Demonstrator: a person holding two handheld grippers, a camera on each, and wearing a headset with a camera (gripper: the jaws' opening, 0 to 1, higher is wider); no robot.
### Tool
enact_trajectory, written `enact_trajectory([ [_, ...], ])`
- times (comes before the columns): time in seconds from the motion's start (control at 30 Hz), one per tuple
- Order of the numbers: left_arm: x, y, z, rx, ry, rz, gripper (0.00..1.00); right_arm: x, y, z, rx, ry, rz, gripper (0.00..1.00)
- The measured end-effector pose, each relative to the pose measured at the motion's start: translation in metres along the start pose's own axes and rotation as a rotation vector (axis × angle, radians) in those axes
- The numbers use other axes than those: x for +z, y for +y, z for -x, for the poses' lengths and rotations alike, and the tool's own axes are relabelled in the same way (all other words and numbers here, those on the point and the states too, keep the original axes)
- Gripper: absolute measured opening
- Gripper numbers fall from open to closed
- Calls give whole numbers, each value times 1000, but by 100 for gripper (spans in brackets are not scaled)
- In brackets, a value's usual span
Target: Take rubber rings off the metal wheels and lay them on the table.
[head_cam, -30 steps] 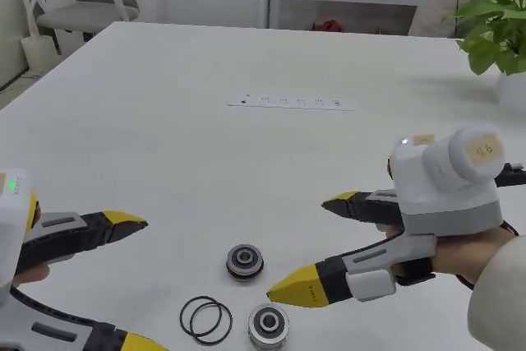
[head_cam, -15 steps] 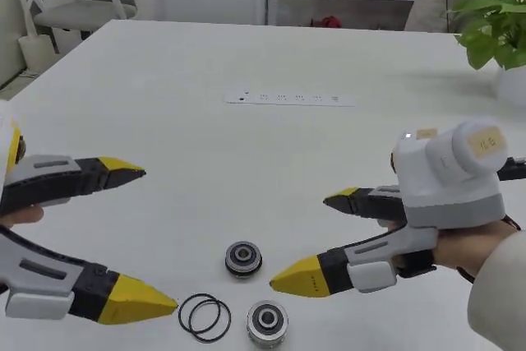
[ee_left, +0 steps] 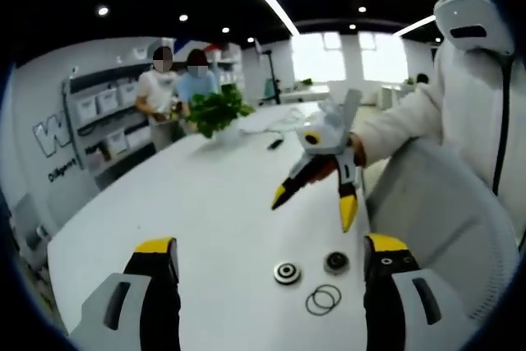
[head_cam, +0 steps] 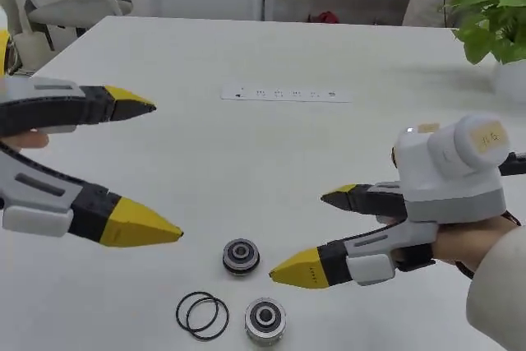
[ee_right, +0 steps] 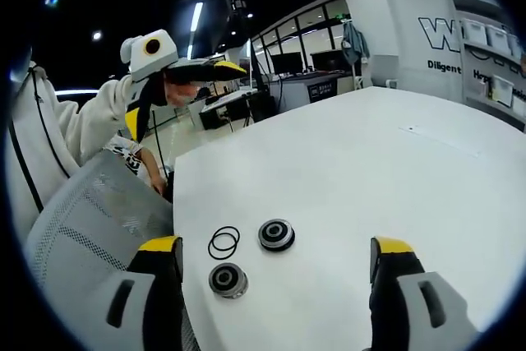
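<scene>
**Three views, one shared patch**

Your head view looks forward and down from the near edge of the white surface (head_cam: 271, 145), close enough to take in both tongs. The left gripper view looks out along the left tongs (ee_left: 271, 244) and faces across the surface at the right tongs (ee_left: 312, 213). The right gripper view faces the opposite way, back toward you. All three share the two metal wheels (head_cam: 241, 256) and the rubber rings (head_cam: 202, 315) lying close below.
</scene>
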State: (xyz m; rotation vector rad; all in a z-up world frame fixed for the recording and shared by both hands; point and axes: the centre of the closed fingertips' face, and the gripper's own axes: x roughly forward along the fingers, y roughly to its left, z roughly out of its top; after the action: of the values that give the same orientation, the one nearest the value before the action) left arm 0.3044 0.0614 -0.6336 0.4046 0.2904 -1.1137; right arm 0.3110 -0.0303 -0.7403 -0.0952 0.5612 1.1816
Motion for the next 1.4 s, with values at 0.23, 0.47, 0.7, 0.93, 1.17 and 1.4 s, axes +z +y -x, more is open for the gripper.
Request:
enact_trajectory([
  [0.23,25,7,-17,-31,-40,-36,93,-1,-1,0,0,0,-6,90],
  [0.47,36,9,-41,-57,-49,-76,89,-2,-3,0,-9,-1,-5,86],
  [0.7,19,13,-67,-49,-33,-69,85,-1,-8,1,-23,-11,-16,82],
  [0.93,-11,10,-80,-41,-32,-11,80,-4,-10,0,-25,-9,-29,78],
  [1.17,-33,3,-91,-61,-17,30,79,-8,-11,-3,-19,3,-42,74],
  [1.4,-62,-3,-97,-62,21,63,65,-9,-10,-3,-13,4,-45,72],
])
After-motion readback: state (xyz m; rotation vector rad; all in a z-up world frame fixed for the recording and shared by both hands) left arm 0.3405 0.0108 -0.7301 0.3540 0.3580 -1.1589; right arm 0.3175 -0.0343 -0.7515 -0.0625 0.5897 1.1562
